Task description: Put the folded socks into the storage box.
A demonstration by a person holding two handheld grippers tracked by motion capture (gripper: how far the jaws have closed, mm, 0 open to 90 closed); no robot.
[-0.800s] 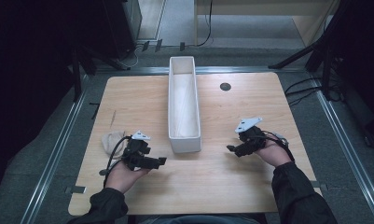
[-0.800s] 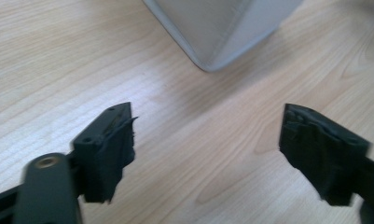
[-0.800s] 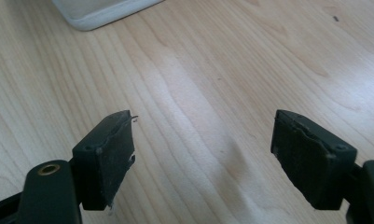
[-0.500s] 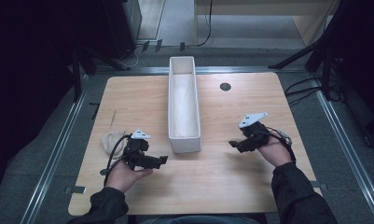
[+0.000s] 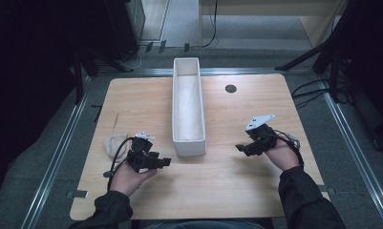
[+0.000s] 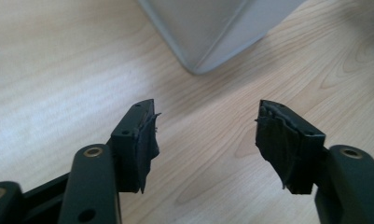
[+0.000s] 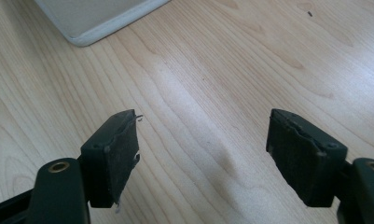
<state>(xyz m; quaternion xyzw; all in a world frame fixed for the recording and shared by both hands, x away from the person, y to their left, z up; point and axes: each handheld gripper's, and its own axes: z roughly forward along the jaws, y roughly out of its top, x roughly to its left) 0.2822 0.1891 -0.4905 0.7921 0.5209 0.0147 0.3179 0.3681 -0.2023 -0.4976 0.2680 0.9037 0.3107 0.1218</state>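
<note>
Tray (image 5: 188, 107) lies lengthwise between both wide-open, empty grippers, left gripper (image 5: 164, 162) nearer than right gripper (image 5: 240, 147).

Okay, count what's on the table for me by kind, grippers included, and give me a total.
White long tray: 1
Beige cloth bundle: 1
Thin stick: 1
Black round disc: 1
Grippers: 2, left gripper, right gripper
Total: 6

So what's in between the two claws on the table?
The near end of the long white bin sits between the left claw and right claw, with bare wooden table around it, seen from the high view.
</note>
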